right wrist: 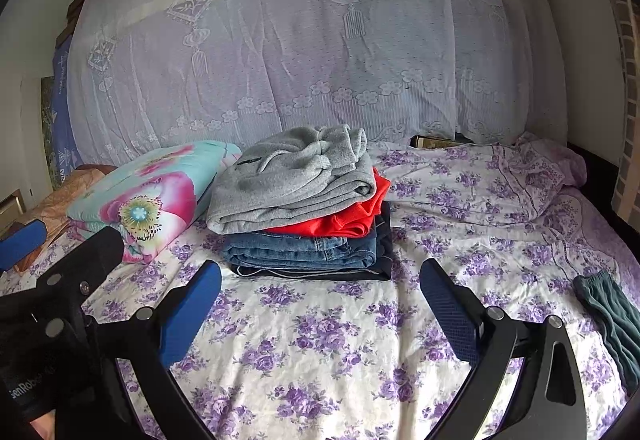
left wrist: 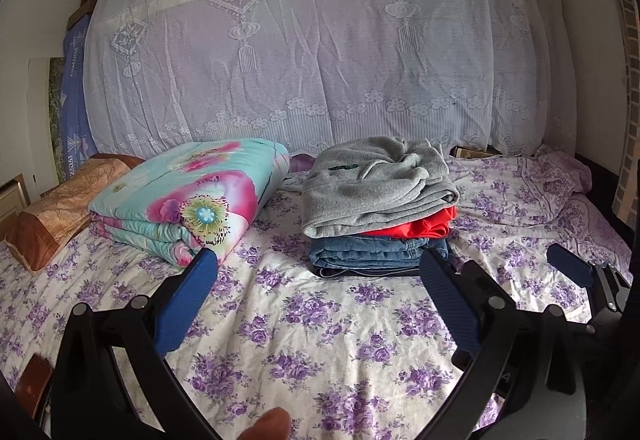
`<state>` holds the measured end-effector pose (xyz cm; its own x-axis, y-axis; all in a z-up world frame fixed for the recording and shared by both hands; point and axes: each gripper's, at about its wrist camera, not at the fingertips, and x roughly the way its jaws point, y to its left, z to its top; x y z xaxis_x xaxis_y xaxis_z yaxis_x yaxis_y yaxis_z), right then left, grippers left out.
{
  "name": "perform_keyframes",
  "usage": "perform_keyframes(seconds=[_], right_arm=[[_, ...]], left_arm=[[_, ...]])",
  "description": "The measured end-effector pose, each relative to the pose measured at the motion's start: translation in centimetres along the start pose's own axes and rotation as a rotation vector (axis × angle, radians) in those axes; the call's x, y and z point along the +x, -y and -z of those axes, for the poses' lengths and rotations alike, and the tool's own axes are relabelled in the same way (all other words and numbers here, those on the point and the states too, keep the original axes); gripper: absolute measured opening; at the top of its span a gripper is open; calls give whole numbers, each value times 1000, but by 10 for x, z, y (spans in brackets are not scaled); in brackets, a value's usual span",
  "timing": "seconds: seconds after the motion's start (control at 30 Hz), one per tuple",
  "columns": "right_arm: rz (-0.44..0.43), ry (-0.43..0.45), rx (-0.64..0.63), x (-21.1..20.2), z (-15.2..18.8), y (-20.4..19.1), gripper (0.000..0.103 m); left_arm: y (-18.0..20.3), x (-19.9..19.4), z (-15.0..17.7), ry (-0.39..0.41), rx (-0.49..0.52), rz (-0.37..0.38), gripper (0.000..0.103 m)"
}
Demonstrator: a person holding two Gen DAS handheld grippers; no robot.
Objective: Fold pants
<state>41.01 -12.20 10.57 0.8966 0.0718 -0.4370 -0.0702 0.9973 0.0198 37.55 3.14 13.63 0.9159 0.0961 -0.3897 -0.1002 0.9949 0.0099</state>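
Observation:
A stack of folded clothes lies mid-bed: grey fleece pants on top, a red garment, blue jeans and a dark piece underneath. My left gripper is open just in front of the stack, with nothing between its blue pads. My right gripper is also open and empty, close on the left gripper's right side; one of its pads shows in the left wrist view. A crumpled dark green garment lies at the bed's right edge.
The bed has a purple-flowered sheet. A folded floral quilt and a brown pillow lie left of the stack. A white lace cloth hangs behind the bed. A fingertip shows at the bottom.

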Motion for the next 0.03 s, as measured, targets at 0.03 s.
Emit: perform_keyframes(seconds=[0.03], right_arm=[[1,0,1,0,0,0,99]], left_arm=[[-1,0,0,-1,-2,-2,98]])
